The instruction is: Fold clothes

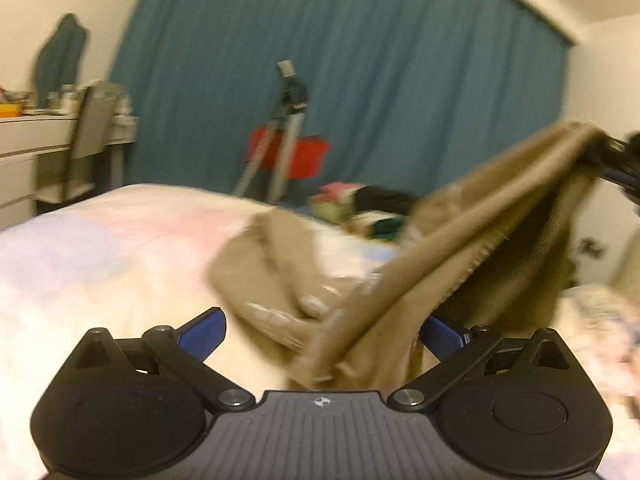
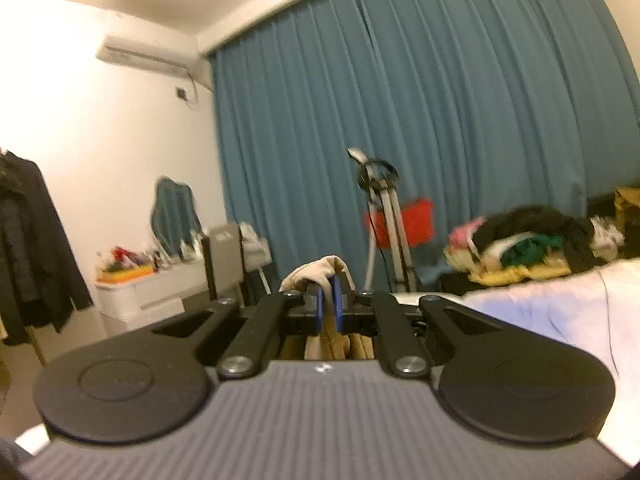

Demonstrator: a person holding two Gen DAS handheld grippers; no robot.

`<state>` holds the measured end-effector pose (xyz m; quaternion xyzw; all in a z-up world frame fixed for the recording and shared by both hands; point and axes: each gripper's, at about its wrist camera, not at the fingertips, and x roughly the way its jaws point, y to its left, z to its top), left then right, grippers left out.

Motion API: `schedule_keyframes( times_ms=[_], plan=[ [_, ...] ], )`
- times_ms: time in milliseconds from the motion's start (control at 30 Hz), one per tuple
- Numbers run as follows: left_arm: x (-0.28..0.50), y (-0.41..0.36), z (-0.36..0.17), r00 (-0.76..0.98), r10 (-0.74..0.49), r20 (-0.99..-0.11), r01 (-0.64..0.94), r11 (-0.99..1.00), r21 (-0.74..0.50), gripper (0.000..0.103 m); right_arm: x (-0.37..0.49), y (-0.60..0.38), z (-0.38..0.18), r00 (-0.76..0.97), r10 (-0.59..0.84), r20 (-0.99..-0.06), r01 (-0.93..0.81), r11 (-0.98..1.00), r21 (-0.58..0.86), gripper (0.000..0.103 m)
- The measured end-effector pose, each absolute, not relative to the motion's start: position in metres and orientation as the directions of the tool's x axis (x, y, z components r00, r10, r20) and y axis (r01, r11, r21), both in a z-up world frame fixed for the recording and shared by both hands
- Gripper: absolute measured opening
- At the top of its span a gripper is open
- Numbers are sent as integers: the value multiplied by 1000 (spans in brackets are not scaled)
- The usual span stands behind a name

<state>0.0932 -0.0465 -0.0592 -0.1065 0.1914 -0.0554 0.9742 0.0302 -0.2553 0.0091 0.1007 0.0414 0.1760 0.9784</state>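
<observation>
A tan garment point(image 1: 460, 248) is partly lifted off the bed point(image 1: 100, 264); its lower part lies crumpled on the cover. My left gripper point(image 1: 320, 330) is open, its blue pads point(image 1: 204, 332) spread wide, and the cloth hangs down between them. My right gripper point(image 2: 329, 306) is shut on a bunched edge of the tan garment point(image 2: 320, 270) and holds it up in the air. It also shows in the left wrist view point(image 1: 616, 160) at the upper right, with the cloth draped from it.
A pile of mixed clothes point(image 2: 528, 240) lies at the far side of the bed. A tripod point(image 1: 280, 136) and a red box point(image 1: 296, 156) stand before the blue curtain point(image 1: 340, 60). A white desk with a chair point(image 1: 88, 128) stands at the left.
</observation>
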Motion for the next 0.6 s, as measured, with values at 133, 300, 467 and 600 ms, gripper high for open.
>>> schedule_keyframes(
  times_ms=[133,300,467,600],
  plan=[
    [106,-49,-62,919,-43,-391,-4,993,-118,103,43,-251,-6,949,289,-127,-266,949,170,9],
    [129,-70,-87,831,-32,-556,50,999,18,103,43,-251,-12,964,225,-140,-200,964,176,9],
    [135,-79,-105,794,-51,-606,116,991,70,103,41,-256,-14,983,129,-128,-107,980,167,9],
    [141,-50,-83,842,41,-538,-21,999,43,103,48,-263,-21,988,38,-152,-13,987,161,9]
  ],
)
